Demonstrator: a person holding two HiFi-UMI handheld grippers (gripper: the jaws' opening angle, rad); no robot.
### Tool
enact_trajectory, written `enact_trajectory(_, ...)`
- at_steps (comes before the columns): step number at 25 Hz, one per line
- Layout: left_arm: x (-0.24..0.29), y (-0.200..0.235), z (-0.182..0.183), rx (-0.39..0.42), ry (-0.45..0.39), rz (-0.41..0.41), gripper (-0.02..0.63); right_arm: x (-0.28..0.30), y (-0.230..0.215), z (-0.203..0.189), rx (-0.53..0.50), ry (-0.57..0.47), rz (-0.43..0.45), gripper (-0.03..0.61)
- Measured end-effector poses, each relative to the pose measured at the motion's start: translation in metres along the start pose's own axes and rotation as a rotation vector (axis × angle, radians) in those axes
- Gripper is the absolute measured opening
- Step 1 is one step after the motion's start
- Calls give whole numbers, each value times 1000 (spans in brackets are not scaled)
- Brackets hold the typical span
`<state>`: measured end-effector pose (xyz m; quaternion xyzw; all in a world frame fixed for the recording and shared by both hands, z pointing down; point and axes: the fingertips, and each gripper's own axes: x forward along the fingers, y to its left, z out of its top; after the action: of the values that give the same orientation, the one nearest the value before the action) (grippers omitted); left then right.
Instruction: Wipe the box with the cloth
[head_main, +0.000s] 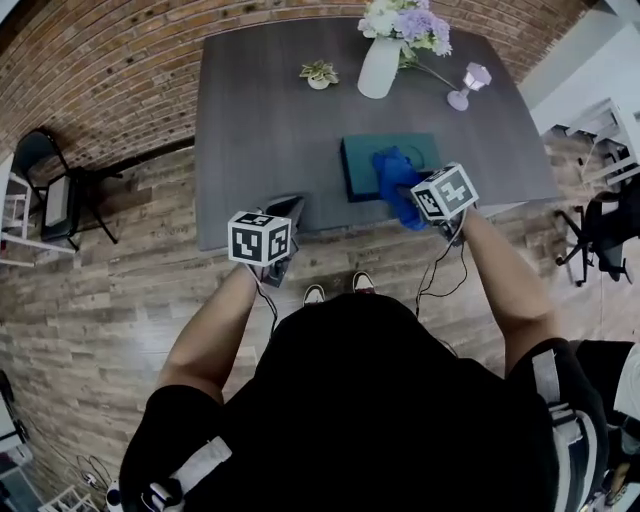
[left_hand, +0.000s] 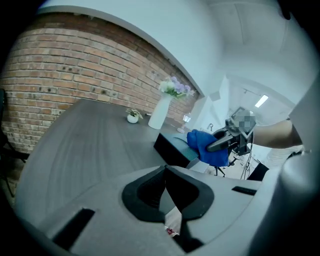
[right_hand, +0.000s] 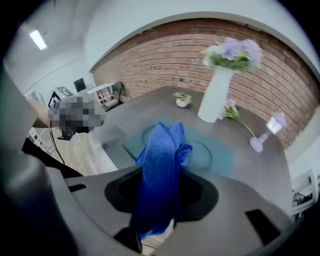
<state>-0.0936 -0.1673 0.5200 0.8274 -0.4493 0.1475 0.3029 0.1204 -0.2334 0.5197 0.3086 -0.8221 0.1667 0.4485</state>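
Observation:
A flat teal box (head_main: 372, 160) lies on the dark grey table (head_main: 260, 120) near its front right edge. My right gripper (head_main: 410, 196) is shut on a blue cloth (head_main: 398, 186), which rests on the box's near right part. In the right gripper view the cloth (right_hand: 162, 160) stands bunched between the jaws, over the box (right_hand: 215, 155). My left gripper (head_main: 284, 214) hovers at the table's front edge, left of the box, shut with nothing held. The left gripper view shows the box (left_hand: 172, 149), the cloth (left_hand: 207, 146) and the right gripper (left_hand: 226, 140) to its right.
At the table's far side stand a white vase of flowers (head_main: 381, 62), a small potted plant (head_main: 319, 75) and a purple stemmed glass (head_main: 470, 82). A black chair (head_main: 50, 190) stands on the floor at left, another chair (head_main: 600, 225) at right.

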Motion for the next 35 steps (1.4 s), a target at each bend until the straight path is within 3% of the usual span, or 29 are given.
enact_trajectory(6,49,-40,32,71,2,-73,9,-65,-145,-103,242,122,-353,147)
enact_trajectory(9,65,-51,55,112,-15,-83,9,-88,-172,-110,304,34,-413,147)
enact_trajectory(12,75,-56,82,153,-37,-75,9,-99,-182,-91,296,-74,-450,149)
enact_trajectory(21,92,-78,124,229,-70,-68,9,-97,-178,-16,228,-298,-402,140)
enact_trajectory(24,91,-81,130,261,-72,-57,9,-92,-179,-3,206,-311,-388,140)
enact_trajectory(35,78,-57,142,219,-95,23,9,-76,-177,17,253,-364,-300,140)
